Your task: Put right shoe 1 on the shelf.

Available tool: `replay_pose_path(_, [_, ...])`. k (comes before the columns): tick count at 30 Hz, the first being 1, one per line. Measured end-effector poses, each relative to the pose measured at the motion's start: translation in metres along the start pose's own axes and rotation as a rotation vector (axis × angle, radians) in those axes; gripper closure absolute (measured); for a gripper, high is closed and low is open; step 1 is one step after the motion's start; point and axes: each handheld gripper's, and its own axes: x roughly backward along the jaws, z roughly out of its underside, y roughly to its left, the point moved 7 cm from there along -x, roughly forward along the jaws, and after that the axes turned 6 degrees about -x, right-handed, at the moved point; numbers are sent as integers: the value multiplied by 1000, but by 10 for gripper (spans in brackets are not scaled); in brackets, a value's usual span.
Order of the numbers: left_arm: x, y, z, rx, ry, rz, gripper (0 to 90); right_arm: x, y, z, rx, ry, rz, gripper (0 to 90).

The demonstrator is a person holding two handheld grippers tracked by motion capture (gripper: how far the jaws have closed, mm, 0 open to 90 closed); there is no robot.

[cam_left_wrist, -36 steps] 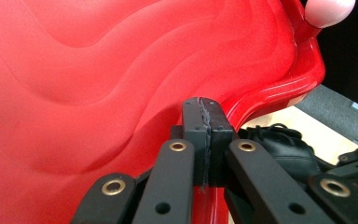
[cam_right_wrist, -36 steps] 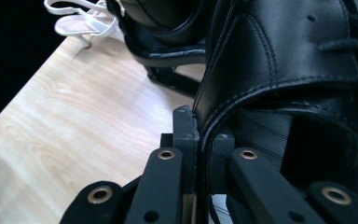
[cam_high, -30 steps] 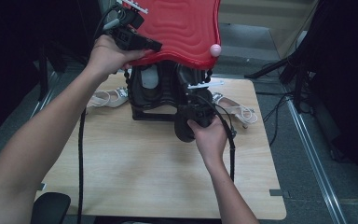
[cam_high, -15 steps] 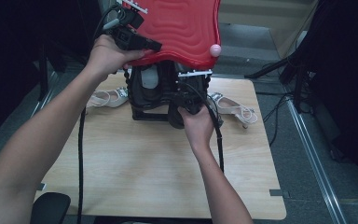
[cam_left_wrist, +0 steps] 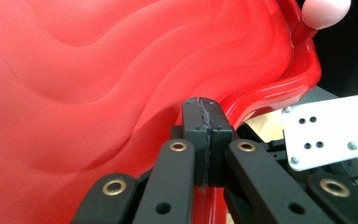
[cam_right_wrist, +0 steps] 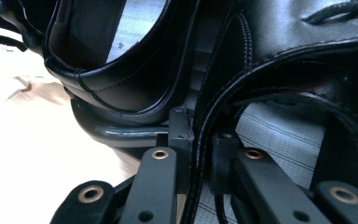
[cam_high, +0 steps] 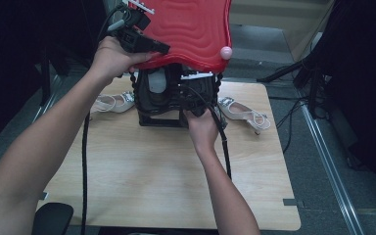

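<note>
A red wavy lid (cam_high: 191,29) with a pink knob (cam_high: 225,52) is tilted up over a black frame box (cam_high: 159,120) on the table. My left gripper (cam_high: 152,46) is shut on the lid's (cam_left_wrist: 98,70) lower edge, pads (cam_left_wrist: 198,126) pressed together on it. My right gripper (cam_high: 188,100) reaches into the box among black leather shoes (cam_right_wrist: 121,70). One shoe's stitched rim (cam_right_wrist: 214,102) runs between the right gripper's (cam_right_wrist: 200,140) jaws, which have just been opening. A gap shows beside the right pad (cam_right_wrist: 223,151).
A pale strappy sandal (cam_high: 110,103) lies left of the box and another (cam_high: 242,111) to its right. The wooden table (cam_high: 152,171) is bare in front of the box. Black cables trail down from both hands, and dark stands crowd the right side.
My right hand has moved up and left, from the box's front right corner into the box under the lid. The left hand and the lid have stayed put.
</note>
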Motion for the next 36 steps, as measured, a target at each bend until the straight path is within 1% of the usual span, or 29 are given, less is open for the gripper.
replay_pose_path(4, [0,0,0,-3,-4,-4,900,-1,0,0,-1,8,-14,792])
replay_pose_path(8, [0,0,0,-4,-7,-8,900,-2,1,0,-14,24,-46,742])
replay_pose_path(12, [0,0,0,-8,-7,-12,900,-3,3,1,-6,30,-38,742])
replay_pose_path(15, [0,0,1,-9,-8,-12,900,-1,2,1,-22,29,-37,749])
replay_pose_path(19, [0,0,0,-8,-7,-14,900,3,2,-1,-47,28,-73,700])
replay_pose_path(20, [0,0,0,-8,-6,-16,900,5,3,-2,-55,22,-83,715])
replay_pose_path(21, [0,0,0,-8,-6,-15,900,6,3,-3,-49,13,-91,755])
replay_pose_path(22, [0,0,0,-9,-5,-17,900,8,4,-3,-51,24,-89,799])
replay_pose_path(23, [0,0,1,-10,-3,-18,900,9,4,-3,-59,31,-86,819])
replay_pose_path(25, [0,0,0,-10,-2,-19,900,9,2,-4,-57,29,-77,868])
replay_pose_path(27, [-1,0,0,-6,-4,-21,900,10,2,-4,-86,31,-77,879])
replay_pose_path(30, [-1,0,0,-4,1,-15,900,9,2,-4,-85,27,-77,880])
replay_pose_path(31, [-1,0,0,8,-2,-14,900,9,2,-5,-85,22,-76,880])
replay_pose_path(32, [-1,0,0,11,4,-13,900,8,2,-5,-87,16,-73,880])
replay_pose_path(36, [-1,0,0,8,4,-19,900,6,1,-7,-86,-6,-68,879])
